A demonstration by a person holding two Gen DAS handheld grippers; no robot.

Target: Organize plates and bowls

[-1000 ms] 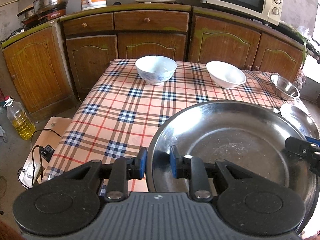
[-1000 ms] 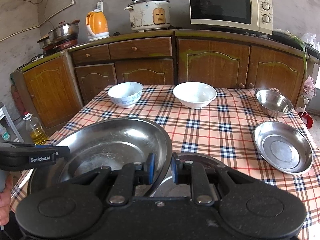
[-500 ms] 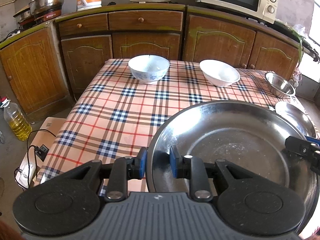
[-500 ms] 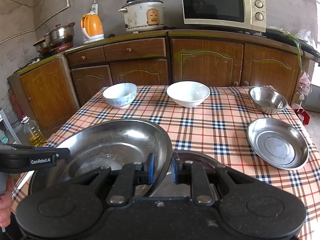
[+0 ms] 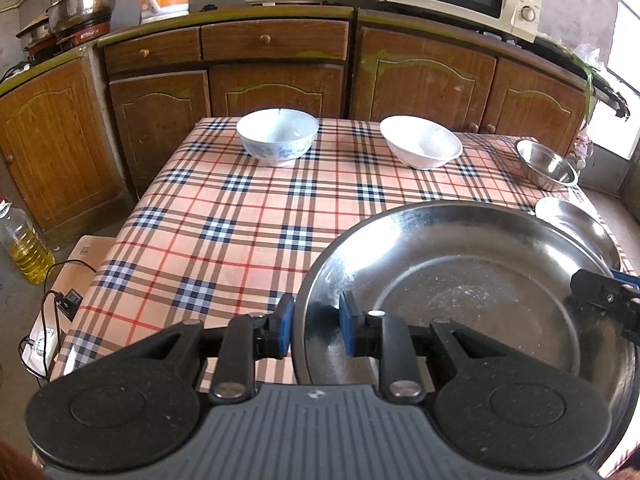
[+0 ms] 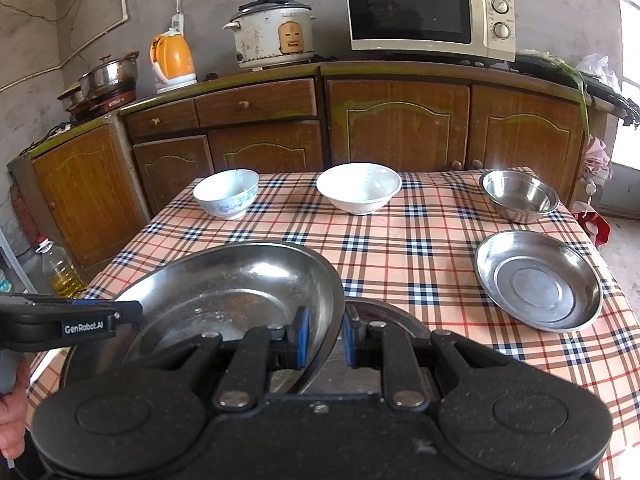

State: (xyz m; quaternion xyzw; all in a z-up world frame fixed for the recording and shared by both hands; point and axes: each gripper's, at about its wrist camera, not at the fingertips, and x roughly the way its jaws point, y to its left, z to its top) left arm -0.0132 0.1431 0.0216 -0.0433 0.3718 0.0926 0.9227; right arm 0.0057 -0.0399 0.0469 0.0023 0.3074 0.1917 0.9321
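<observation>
A large steel plate (image 5: pixel 460 292) (image 6: pixel 224 292) hangs over the near part of the checked table (image 5: pixel 224 220), tilted slightly. My left gripper (image 5: pixel 314 330) is shut on its left rim, one pad inside and one outside. My right gripper (image 6: pixel 324 336) is shut on the opposite rim. Each view shows the other gripper's finger at the far rim. A second steel plate (image 6: pixel 384 312) lies partly hidden below the held one. A smaller steel plate (image 6: pixel 538 280) and a steel bowl (image 6: pixel 520 194) sit at the right. At the back stand a blue-patterned bowl (image 5: pixel 277 136) and a white bowl (image 5: pixel 420 146).
Wooden cabinets (image 6: pixel 400 120) run behind the table, carrying a microwave (image 6: pixel 430 14), a rice cooker (image 6: pixel 274 34) and an orange kettle (image 6: pixel 173 58). An oil bottle (image 5: pixel 24 248) and a power strip (image 5: pixel 40 344) are on the floor at the left. A person's hand (image 6: pixel 12 404) holds the left gripper.
Both grippers, still clamped on the large plate, have drifted a little to the right over the table. The bowls and other plates have not moved.
</observation>
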